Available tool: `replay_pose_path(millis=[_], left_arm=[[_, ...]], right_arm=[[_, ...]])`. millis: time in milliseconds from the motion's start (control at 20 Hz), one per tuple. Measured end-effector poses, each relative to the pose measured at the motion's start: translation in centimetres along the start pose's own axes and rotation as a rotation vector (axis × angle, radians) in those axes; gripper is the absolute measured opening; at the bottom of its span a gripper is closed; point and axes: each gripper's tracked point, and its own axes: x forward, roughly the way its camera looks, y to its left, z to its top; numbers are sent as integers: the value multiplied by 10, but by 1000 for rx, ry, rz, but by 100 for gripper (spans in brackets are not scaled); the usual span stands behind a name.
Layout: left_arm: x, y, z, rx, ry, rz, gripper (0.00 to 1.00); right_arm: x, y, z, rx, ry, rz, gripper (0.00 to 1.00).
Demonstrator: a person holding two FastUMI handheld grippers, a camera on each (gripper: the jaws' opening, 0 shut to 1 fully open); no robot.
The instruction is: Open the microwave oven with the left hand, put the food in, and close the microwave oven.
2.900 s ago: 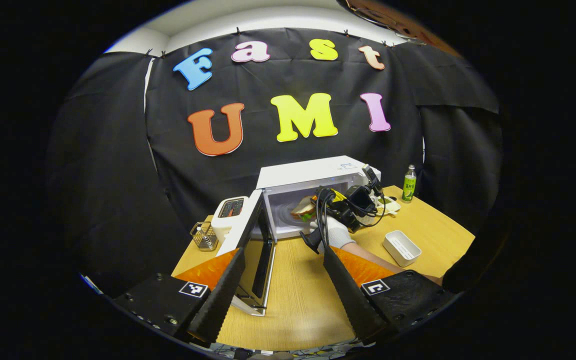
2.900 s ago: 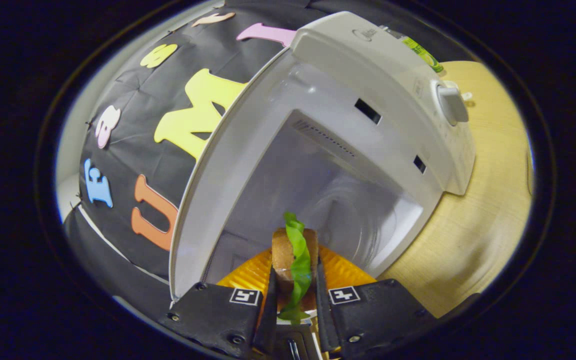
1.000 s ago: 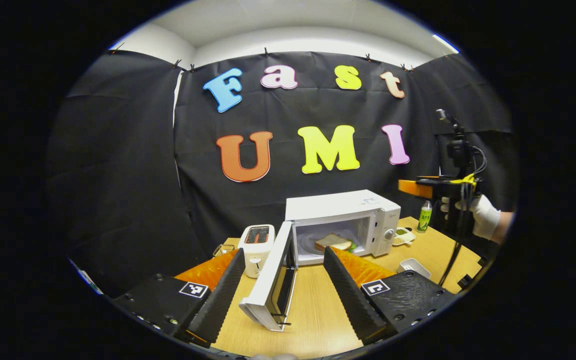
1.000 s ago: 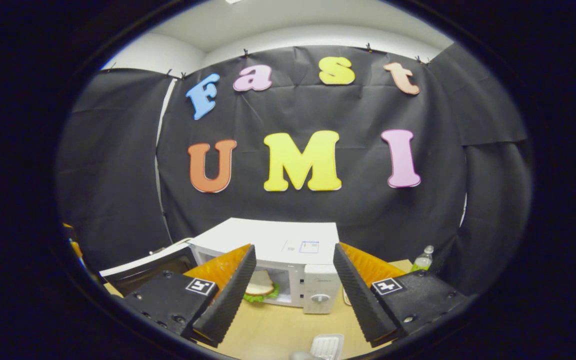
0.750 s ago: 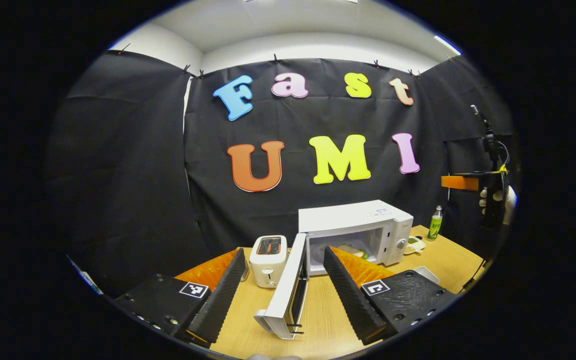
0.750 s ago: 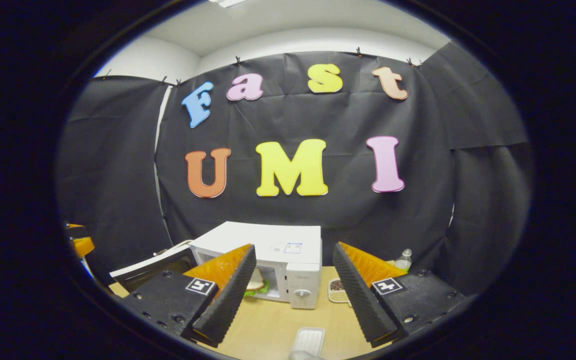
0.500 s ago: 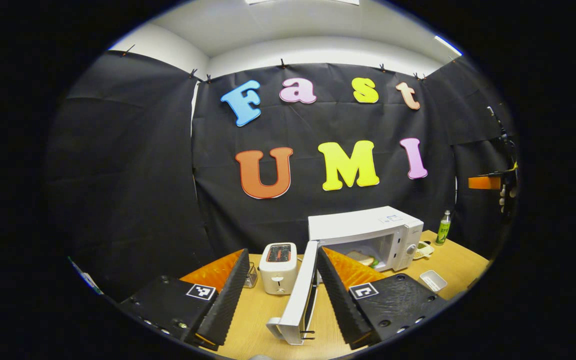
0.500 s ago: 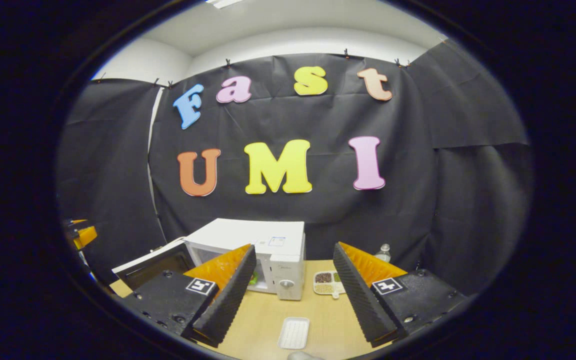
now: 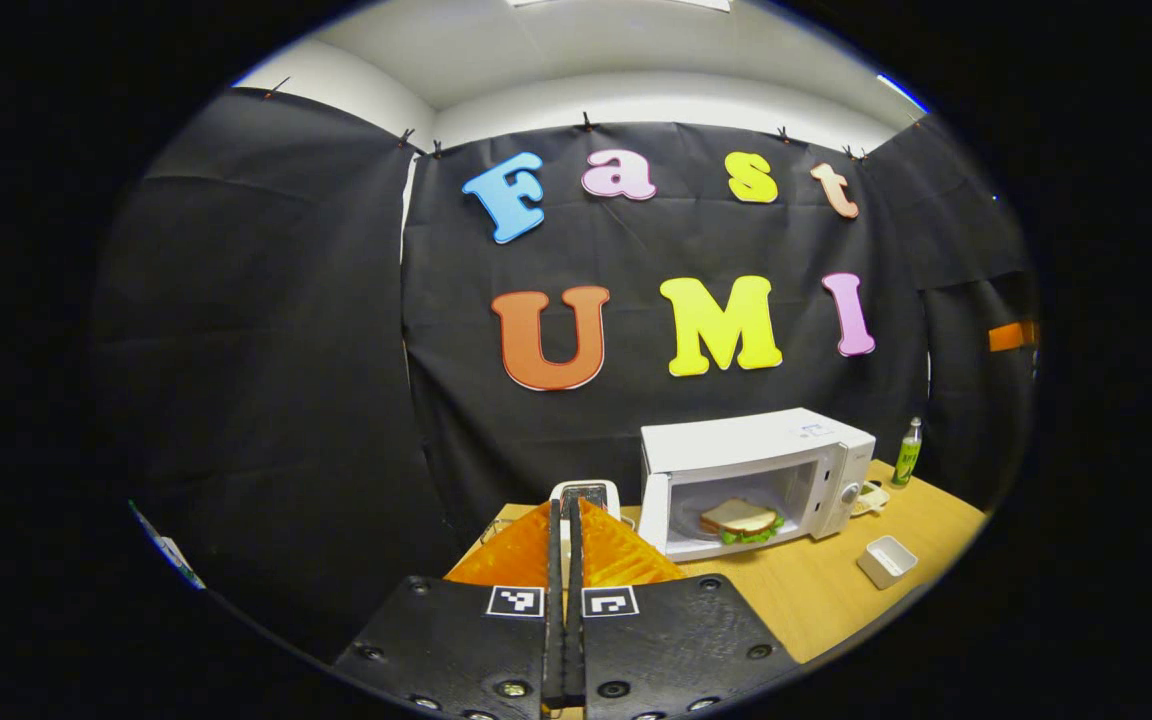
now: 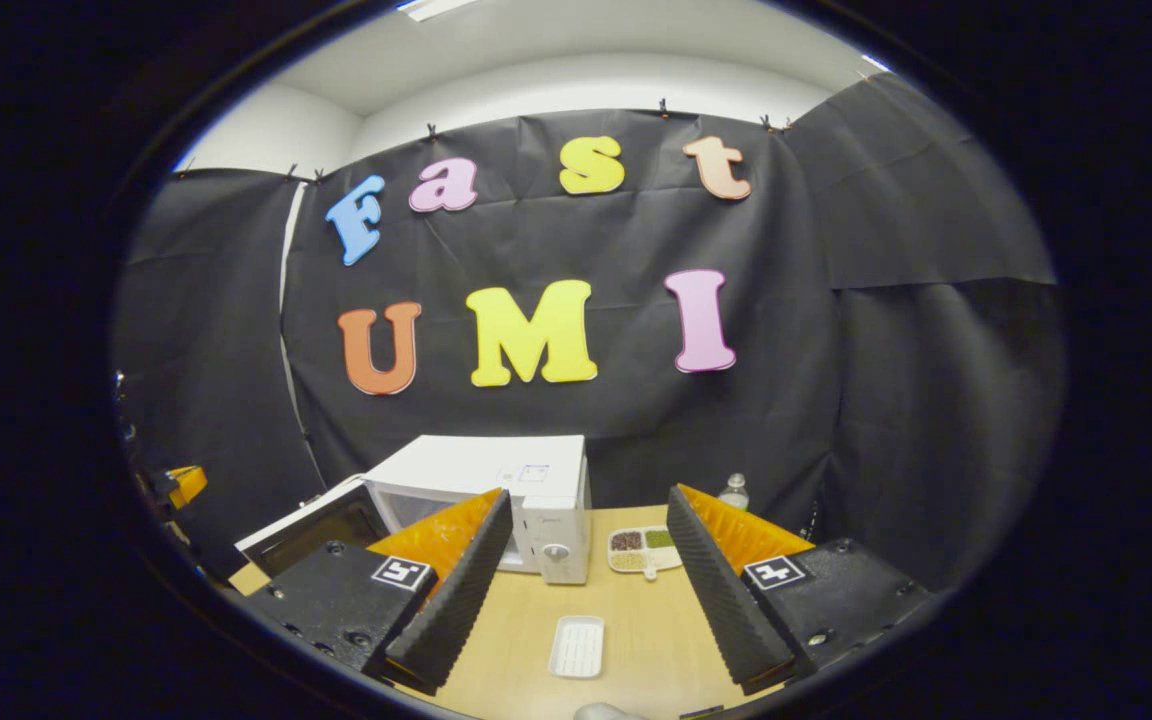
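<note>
1. The left gripper (image 9: 565,560) has its 2 fingers pressed together, nothing visibly between them, held back from the wooden table (image 9: 816,590).
2. Ahead and to the right of the left gripper, a white microwave oven (image 9: 756,470) stands on the table with its cavity showing. Inside lies the food: a sandwich (image 9: 739,521) with green lettuce at its edge.
3. Directly beyond the left gripper's fingertips, a white toaster (image 9: 586,492) is partly hidden.
4. Right of the microwave, in the left gripper view, stand a green bottle (image 9: 905,455) and, nearer, a small white rectangular tray (image 9: 887,560), apparently empty.
5. The right gripper (image 10: 581,570) has its 2 fingers spread wide, holding nothing.
6. Between those fingers, in the right gripper view, the white tray (image 10: 577,646) lies on the table, empty.
7. Farther ahead, a divided dish (image 10: 644,548) holds dark, green and pale contents in separate sections.
8. The microwave's door (image 10: 311,525) stands swung out to the left of the right gripper's left finger.
</note>
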Motion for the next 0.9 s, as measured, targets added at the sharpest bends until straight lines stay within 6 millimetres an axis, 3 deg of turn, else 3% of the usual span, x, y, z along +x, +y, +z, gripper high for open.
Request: replay_pose_path(millis=[100,600,700,900], left_arm=[[7,12,-33,-18,88,26,0],[25,13,-125,-26,189,-22,0],[27,12,-136,-22,208,-26,0],[27,5,-137,-31,209,-26,0]], right_arm=[[-4,-4,-6,13,28,-25,99],[-24,-11,-12,0,77,-86,99],[-27,-8,-13,-27,82,-76,99],[-26,-7,-17,-37,109,-61,99]])
